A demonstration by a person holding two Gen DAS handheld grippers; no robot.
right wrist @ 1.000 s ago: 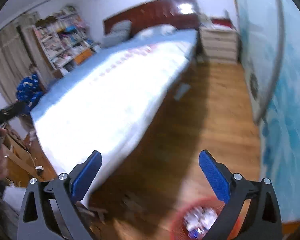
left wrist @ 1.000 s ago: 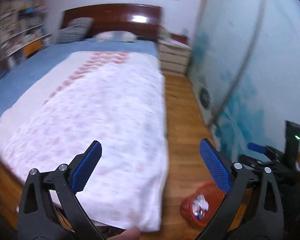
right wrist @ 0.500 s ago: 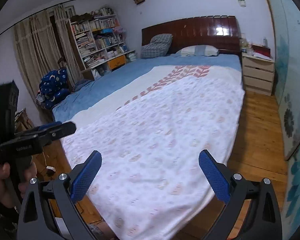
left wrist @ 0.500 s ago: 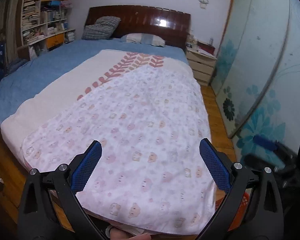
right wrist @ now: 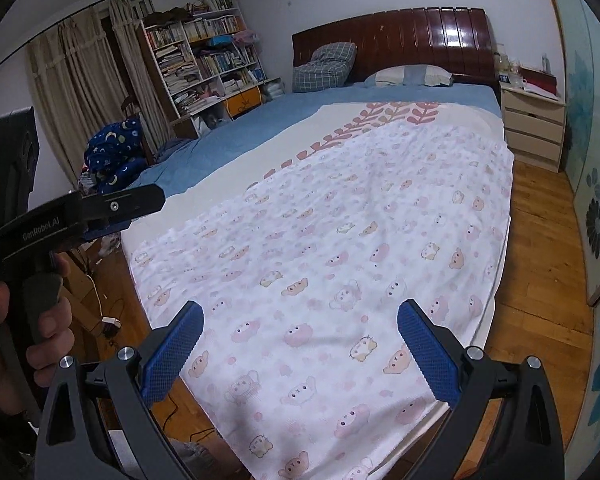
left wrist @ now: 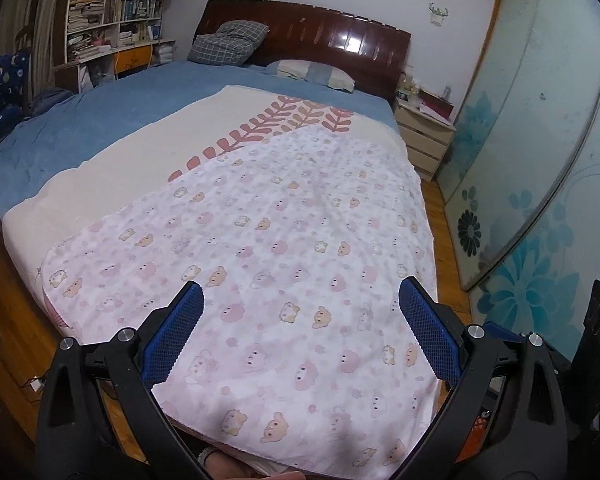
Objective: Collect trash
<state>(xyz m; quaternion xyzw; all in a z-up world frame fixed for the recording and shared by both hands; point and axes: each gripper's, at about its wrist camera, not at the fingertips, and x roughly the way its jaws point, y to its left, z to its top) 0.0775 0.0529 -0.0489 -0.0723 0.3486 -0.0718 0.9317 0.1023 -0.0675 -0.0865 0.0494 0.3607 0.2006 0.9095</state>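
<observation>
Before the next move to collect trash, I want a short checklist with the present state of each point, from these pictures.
1. Left claw open and empty: ok.
2. Right claw open and empty: ok.
3. Trash visible on the animal-print blanket: not ok, none seen.
4. Trash basket in view: cannot tell; only a small red patch at the lower right of the left wrist view.
5. Claws apart from each other: ok, the left one is off to the side in the right wrist view.
</observation>
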